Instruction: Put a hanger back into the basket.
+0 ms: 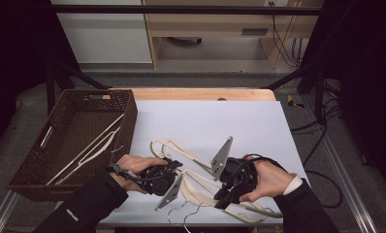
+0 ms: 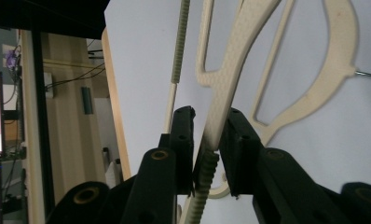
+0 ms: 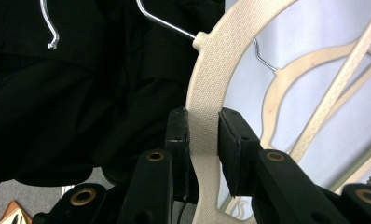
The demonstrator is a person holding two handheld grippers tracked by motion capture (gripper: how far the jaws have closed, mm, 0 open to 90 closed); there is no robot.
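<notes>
Several cream plastic hangers [image 1: 196, 167] lie tangled on the white sheet [image 1: 220, 121] near the table's front edge. My left gripper [image 1: 176, 165] is down among them at the left of the pile. In the left gripper view its jaws [image 2: 209, 133] are shut on a textured arm of one cream hanger [image 2: 235, 60], with a ribbed bar just below the pads. My right gripper [image 1: 221, 200] is at the right of the pile. In the right gripper view it [image 3: 203, 133] is shut on the curved shoulder of a cream hanger [image 3: 211, 70], below its wire hook [image 3: 165, 23].
A dark woven basket [image 1: 99, 92] stands at the left, partly off the table, with cream hangers [image 1: 91, 145] lying inside. Wire hooks [image 1: 181, 216] poke out near the front edge. The person's black sleeves come in from the bottom. Black frame bars and cables surround the table.
</notes>
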